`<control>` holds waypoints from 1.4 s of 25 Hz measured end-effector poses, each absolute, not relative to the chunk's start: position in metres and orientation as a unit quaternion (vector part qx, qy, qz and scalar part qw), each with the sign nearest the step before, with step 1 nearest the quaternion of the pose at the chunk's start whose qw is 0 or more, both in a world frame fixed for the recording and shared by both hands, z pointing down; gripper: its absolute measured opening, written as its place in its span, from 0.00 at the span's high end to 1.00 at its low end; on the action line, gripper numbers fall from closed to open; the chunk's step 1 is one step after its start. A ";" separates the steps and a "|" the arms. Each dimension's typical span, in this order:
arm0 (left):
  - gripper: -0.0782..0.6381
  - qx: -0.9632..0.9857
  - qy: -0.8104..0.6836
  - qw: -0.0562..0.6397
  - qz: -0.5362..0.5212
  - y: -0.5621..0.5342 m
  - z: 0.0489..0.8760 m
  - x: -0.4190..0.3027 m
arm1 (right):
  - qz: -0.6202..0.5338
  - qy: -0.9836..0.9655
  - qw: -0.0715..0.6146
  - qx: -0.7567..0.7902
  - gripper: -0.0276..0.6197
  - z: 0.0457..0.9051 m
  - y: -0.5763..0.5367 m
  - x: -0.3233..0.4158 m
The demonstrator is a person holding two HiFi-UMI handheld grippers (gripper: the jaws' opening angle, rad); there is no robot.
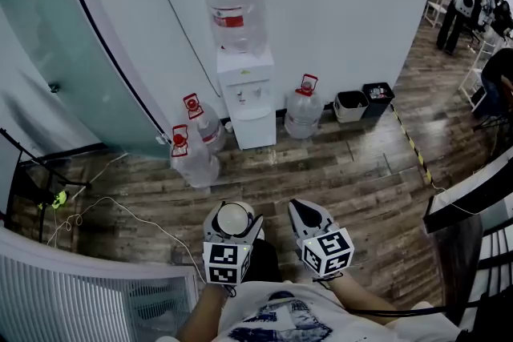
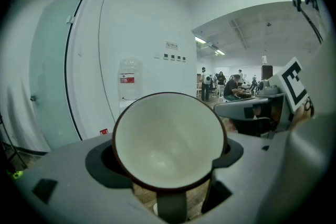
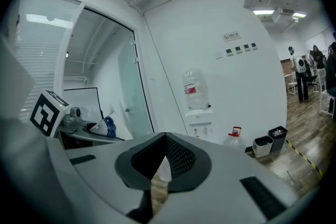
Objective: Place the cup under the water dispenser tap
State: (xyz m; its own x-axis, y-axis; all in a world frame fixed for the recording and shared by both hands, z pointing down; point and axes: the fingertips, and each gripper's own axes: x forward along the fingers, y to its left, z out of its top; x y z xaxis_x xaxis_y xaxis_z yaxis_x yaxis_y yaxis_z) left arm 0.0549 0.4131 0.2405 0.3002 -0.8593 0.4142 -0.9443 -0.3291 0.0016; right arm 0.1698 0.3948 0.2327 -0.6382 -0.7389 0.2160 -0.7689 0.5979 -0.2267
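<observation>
- Two spare water bottles (image 1: 195,146) with red caps stand on the floor, ahead of the left hand-held gripper and a little to its left. They lean against the wall, probably kept as refills.
- The left hand-held gripper (image 1: 233,224) is clamped on the cup (image 2: 167,139), one jaw on each side. The cup is white inside with a dark rim and looks empty. It is carried close to the body with its mouth tipped toward that gripper's camera.
- The water dispenser (image 1: 248,104) stands against the wall, well ahead of both hand-held grippers, so the cup is far from its taps. The big bottle (image 1: 233,8) on top has a red label, but its print is too small to read.
- The right hand-held gripper (image 3: 164,159) has its jaws together on nothing. It seems to be idle beside the left one.
- A third bottle (image 1: 303,110) and two bins (image 1: 351,104) sit ahead and to the right. The small wall sign (image 3: 231,36) cannot be read.
</observation>
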 end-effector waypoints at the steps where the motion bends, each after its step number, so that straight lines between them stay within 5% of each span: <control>1: 0.26 0.797 -0.565 0.125 0.173 0.402 0.243 0.051 | 0.151 -0.892 0.052 0.423 0.93 0.235 0.384 0.166; 19: 0.26 0.805 -0.548 0.145 0.176 0.156 0.256 -0.083 | 0.148 -0.885 0.070 0.435 0.93 0.234 0.131 0.028; 35: 0.26 0.803 -0.533 0.167 0.206 0.024 0.298 -0.109 | 0.182 -0.867 0.094 0.453 0.93 0.276 0.006 0.016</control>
State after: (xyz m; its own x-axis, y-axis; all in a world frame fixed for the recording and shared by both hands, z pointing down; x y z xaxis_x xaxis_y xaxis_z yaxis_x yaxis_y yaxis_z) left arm -0.1094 0.0243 0.2975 0.3464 -0.7878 0.5093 -0.9257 -0.3750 0.0495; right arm 0.0160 0.0061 0.2759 -0.5713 -0.7521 0.3285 -0.8207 0.5224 -0.2314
